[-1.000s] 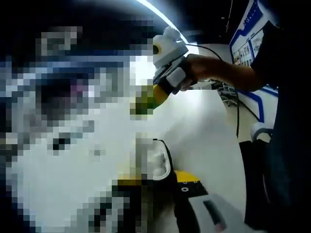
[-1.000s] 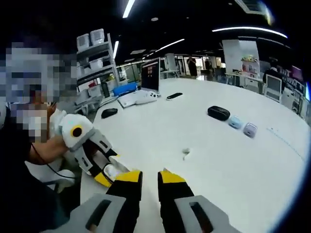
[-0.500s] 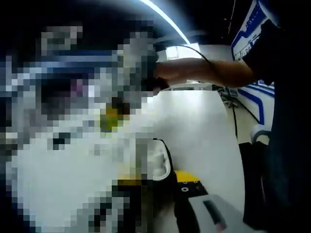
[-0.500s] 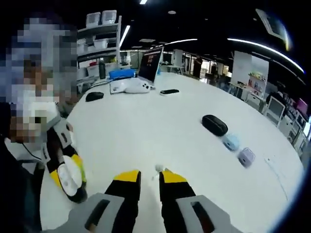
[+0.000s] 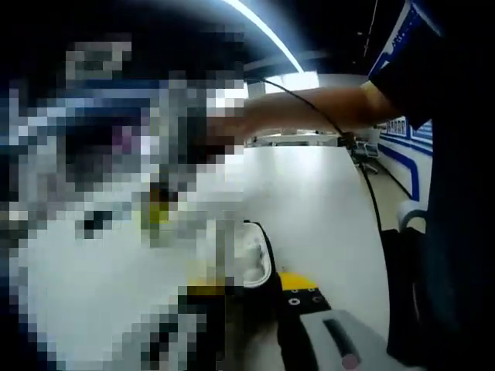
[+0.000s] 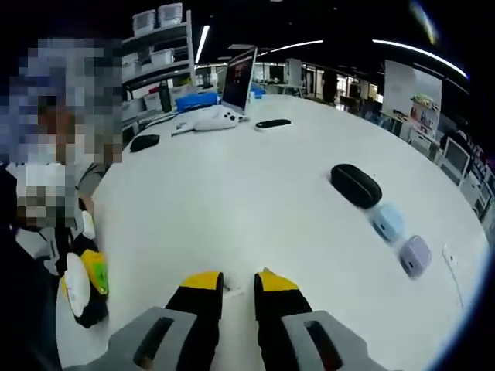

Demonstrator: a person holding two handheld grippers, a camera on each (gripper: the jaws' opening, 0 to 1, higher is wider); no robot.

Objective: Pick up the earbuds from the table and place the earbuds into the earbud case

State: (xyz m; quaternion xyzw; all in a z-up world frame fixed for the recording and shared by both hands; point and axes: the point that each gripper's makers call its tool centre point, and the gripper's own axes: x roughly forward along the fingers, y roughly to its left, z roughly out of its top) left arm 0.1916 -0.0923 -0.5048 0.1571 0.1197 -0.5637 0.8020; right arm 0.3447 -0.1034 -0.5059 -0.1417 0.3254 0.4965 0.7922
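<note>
In the left gripper view my left gripper (image 5: 251, 286) is shut on an open earbud case (image 5: 254, 259), black outside and white inside, held above the white table (image 5: 325, 201). A person's arm (image 5: 309, 108) reaches across the top towards the left. In the right gripper view my right gripper (image 6: 238, 284) is low over the table with its yellow tips slightly apart. A small white earbud (image 6: 231, 291) lies between them; whether they touch it I cannot tell. At the left edge the left gripper (image 6: 83, 287) holds the case (image 6: 75, 286).
On the table (image 6: 255, 193) to the right lie a black oval case (image 6: 356, 185), a light blue case (image 6: 387, 222) and a lilac case (image 6: 415, 255). At the far end are a laptop (image 6: 240, 76), a white controller (image 6: 209, 120), a phone (image 6: 273, 124) and a mouse (image 6: 144, 142).
My right gripper has gone forward and down to the earbud, which now sits between its tips. The left gripper has kept the case still.
</note>
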